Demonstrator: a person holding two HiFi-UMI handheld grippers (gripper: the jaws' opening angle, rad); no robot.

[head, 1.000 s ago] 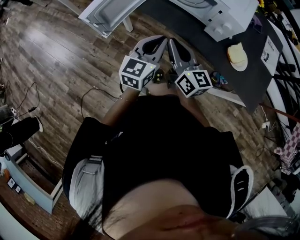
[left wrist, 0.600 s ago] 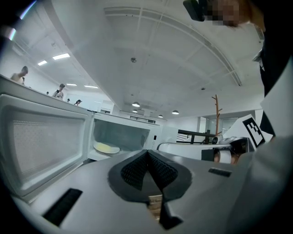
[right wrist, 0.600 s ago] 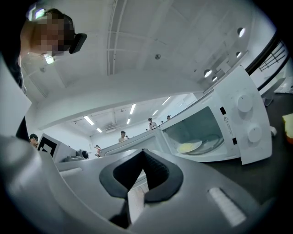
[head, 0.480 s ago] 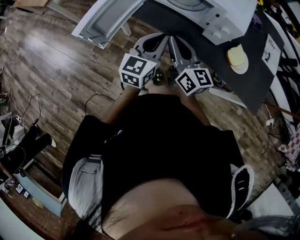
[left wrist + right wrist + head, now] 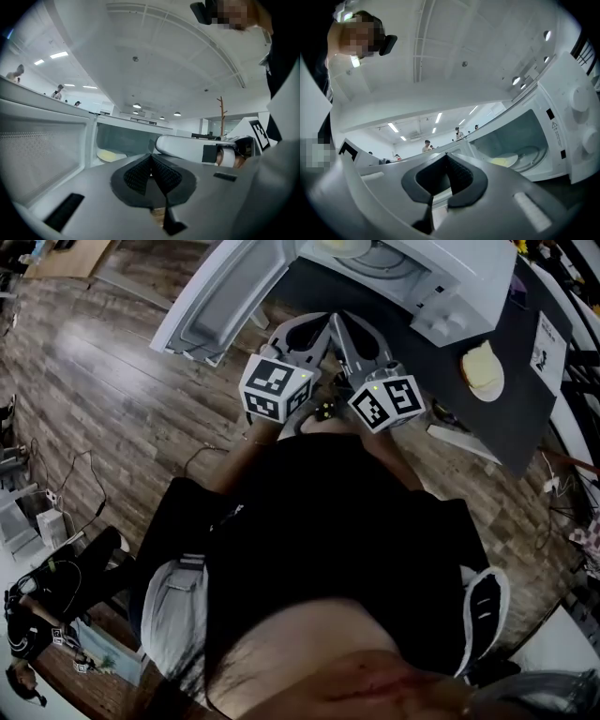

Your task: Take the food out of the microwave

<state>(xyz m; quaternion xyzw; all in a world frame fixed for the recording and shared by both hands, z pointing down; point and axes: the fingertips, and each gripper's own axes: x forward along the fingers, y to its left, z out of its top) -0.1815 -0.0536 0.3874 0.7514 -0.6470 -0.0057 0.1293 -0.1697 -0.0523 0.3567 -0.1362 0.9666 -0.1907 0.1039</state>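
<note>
The white microwave (image 5: 441, 282) stands on a dark table with its door (image 5: 220, 301) swung open to the left. A pale yellow piece of food (image 5: 343, 247) lies inside on the turntable; it also shows in the left gripper view (image 5: 110, 155) and the right gripper view (image 5: 502, 162). Both grippers are held side by side just in front of the opening. My left gripper (image 5: 322, 321) (image 5: 151, 157) is shut and empty. Beside it, my right gripper (image 5: 344, 322) (image 5: 446, 156) is also shut and empty. Neither touches the food.
To the right of the microwave, a plate with a pale bun (image 5: 482, 369) and a printed sheet (image 5: 546, 338) lie on the dark table (image 5: 520, 413). The microwave's knobs (image 5: 581, 99) face front right. Cables and gear (image 5: 56, 615) sit on the wooden floor at the left.
Both shut grippers have moved forward toward the microwave. More of the open cavity, and the food in it, now shows at the top of the head view.
</note>
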